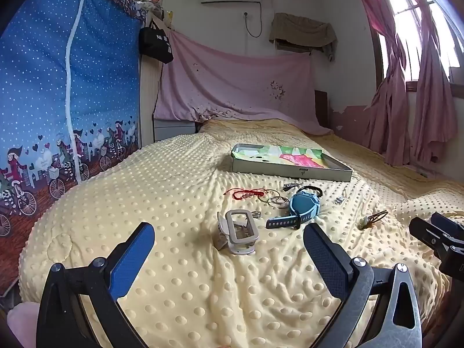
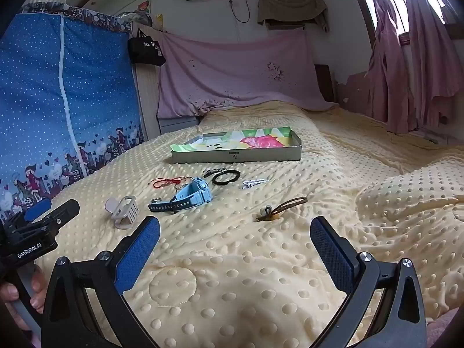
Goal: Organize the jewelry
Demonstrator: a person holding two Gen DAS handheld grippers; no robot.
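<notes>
On a yellow dotted blanket [image 1: 179, 197] lie a beige hair claw [image 1: 239, 233] [image 2: 123, 210], a blue watch [image 1: 301, 207] [image 2: 188, 195], a red cord bracelet [image 1: 245, 193] [image 2: 166, 182], thin rings [image 1: 275, 200], a black hair band [image 2: 226, 177], a silver clip [image 2: 255, 182] and a brown hair tie [image 1: 374, 217] [image 2: 278, 208]. Behind them sits a shallow grey box [image 1: 290, 171] [image 2: 236, 155] lined with bright paper. My left gripper [image 1: 229, 237] is open just short of the hair claw. My right gripper [image 2: 235, 233] is open, near the brown hair tie.
A blue dotted fabric wardrobe [image 1: 58, 101] stands left of the bed. A pink sheet [image 1: 232, 87] hangs at the headboard and pink curtains [image 1: 417, 101] on the right. The blanket bulges in a fold [image 2: 411, 203] at the right. A hand [image 2: 17, 298] grips the left gripper's handle.
</notes>
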